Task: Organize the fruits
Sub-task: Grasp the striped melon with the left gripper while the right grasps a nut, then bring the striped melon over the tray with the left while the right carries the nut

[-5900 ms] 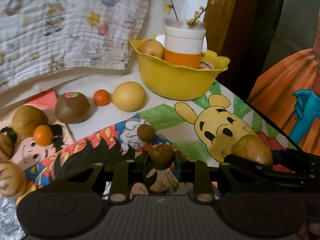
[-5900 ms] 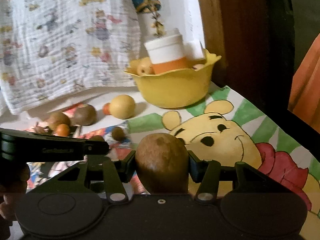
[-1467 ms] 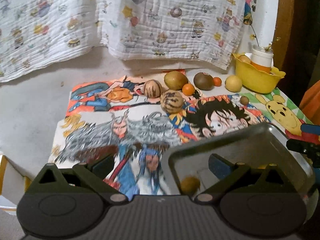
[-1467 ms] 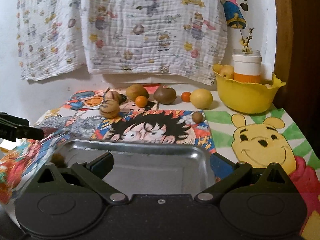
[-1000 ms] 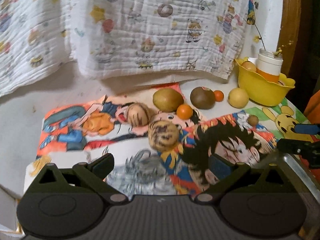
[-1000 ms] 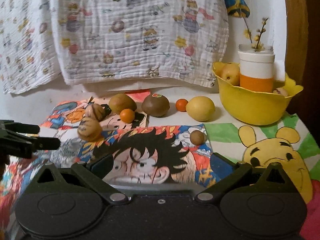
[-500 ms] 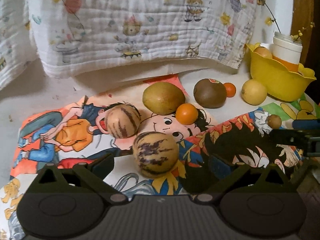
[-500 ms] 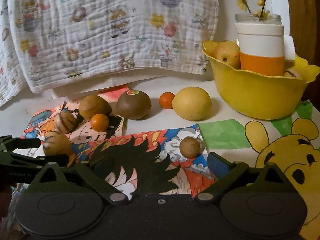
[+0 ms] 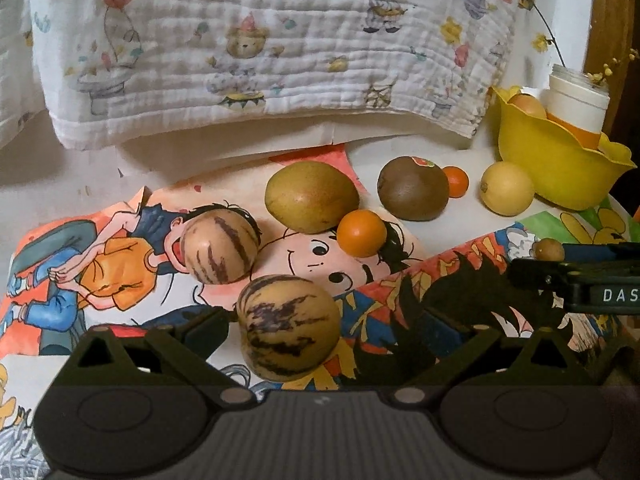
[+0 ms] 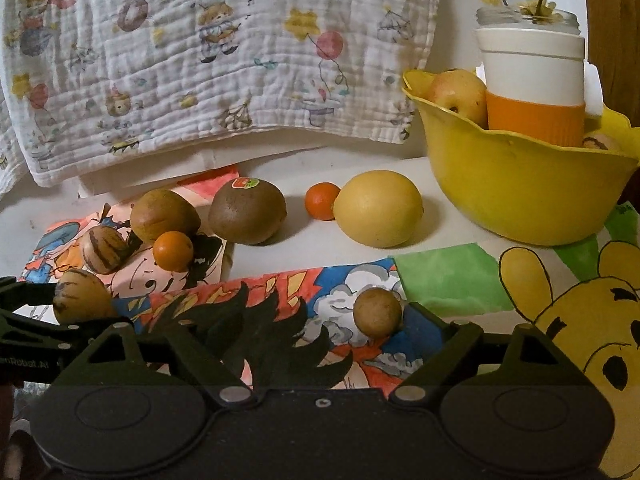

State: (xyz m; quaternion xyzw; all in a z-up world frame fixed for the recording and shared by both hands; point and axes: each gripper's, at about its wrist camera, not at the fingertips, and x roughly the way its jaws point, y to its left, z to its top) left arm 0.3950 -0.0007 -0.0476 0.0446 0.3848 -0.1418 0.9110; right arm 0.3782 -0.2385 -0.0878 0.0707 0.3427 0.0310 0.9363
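1. A surface (image 10: 280,248) covered in cartoon drawings is carrying scattered fruit, with a printed quilted cloth (image 10: 200,60) hanging behind it and a wooden post (image 10: 612,20) standing at the right edge.
2. A yellow bowl (image 10: 520,188) is sitting at the back right, holding an apple (image 10: 460,94) and a white-and-orange cup (image 10: 534,80).
3. The left claw (image 9: 324,320) is pointing down at the surface with its jaws spread wide, a striped round fruit (image 9: 288,326) lying between them and nearer the left finger; no pad is visibly pressing on it.
4. The right claw (image 10: 320,328) is also tilting downward, its jaws having just been closing yet standing well apart, with a small brown fruit (image 10: 377,312) sitting just inside the right finger, not gripped.
5. Further back, a second striped fruit (image 9: 219,247), a greenish-brown fruit (image 9: 312,196), a kiwi (image 9: 414,188) with a sticker, two small oranges (image 9: 362,233) and a lemon (image 9: 507,188) are lying in a loose row.
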